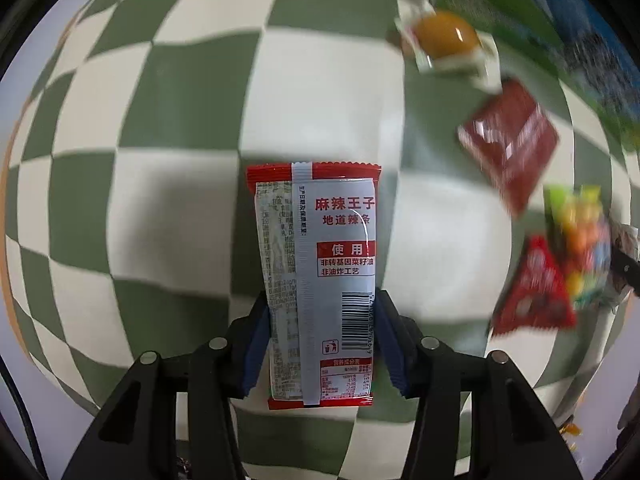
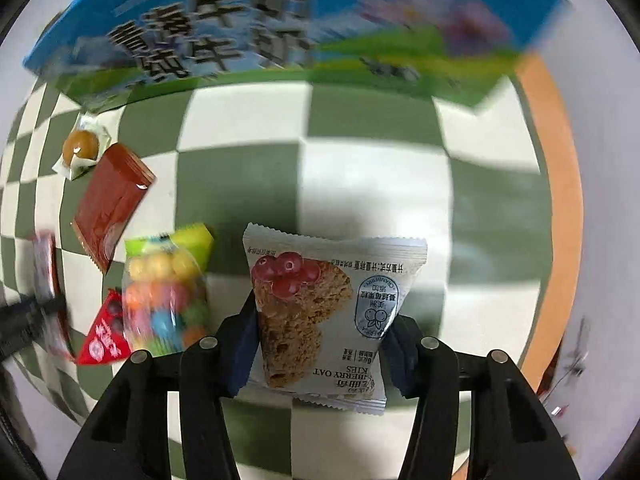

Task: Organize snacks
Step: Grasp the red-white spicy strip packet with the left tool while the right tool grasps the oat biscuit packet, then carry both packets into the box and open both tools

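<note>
My left gripper (image 1: 322, 300) is shut on a red and silver spicy-strip packet (image 1: 316, 264), held above the green and white checkered cloth (image 1: 160, 120). My right gripper (image 2: 324, 320) is shut on a cranberry oat cookie packet (image 2: 328, 312), held above the same cloth (image 2: 360, 184). A blue and green carton box (image 2: 280, 32) stands ahead of the right gripper; it also shows at the top right of the left wrist view (image 1: 540, 20).
Loose snacks lie on the cloth: a wrapped brown egg (image 2: 82, 146), a dark red packet (image 2: 110, 200), a bag of coloured candy balls (image 2: 166, 292) and a red triangular packet (image 2: 102, 340). The same snacks show at the right of the left wrist view, egg (image 1: 446, 36) topmost. An orange cloth border (image 2: 560, 200) runs at the right.
</note>
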A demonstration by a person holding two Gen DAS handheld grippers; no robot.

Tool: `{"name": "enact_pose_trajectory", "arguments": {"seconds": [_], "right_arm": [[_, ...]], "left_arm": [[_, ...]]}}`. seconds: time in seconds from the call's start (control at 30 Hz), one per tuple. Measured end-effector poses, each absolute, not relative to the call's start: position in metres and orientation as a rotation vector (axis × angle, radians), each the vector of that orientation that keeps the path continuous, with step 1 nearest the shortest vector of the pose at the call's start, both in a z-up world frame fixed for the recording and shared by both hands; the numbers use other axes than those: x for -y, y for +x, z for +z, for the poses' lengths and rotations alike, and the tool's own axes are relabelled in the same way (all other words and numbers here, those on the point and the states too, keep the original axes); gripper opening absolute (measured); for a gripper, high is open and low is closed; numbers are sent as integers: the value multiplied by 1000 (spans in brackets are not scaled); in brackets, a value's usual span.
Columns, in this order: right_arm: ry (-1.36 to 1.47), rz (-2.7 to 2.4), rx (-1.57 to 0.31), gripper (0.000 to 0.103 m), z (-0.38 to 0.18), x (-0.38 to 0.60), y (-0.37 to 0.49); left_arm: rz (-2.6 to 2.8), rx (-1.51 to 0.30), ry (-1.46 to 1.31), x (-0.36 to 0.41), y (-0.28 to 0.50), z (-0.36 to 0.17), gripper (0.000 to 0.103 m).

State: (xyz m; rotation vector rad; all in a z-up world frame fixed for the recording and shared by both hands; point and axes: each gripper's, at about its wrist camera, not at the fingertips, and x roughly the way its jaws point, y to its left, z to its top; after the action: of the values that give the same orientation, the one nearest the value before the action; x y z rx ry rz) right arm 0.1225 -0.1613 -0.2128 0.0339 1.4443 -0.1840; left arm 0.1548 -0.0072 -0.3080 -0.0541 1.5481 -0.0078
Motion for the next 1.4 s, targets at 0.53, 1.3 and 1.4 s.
{"name": "enact_pose_trajectory", "arguments": {"seconds": [0.53,1.3,1.4], "right_arm": [[247,-176,-1386,47,-197,186,84],[226,6,-1034,47,10,176,233],[194,-51,-1062,47,3,196,285]], "left_arm": [[-47,-1452,-98,33,124,-258,41],[-358,-1201,-67,123,395,-72,41],[-314,-1282,-26,131,443,-102,41]]}}
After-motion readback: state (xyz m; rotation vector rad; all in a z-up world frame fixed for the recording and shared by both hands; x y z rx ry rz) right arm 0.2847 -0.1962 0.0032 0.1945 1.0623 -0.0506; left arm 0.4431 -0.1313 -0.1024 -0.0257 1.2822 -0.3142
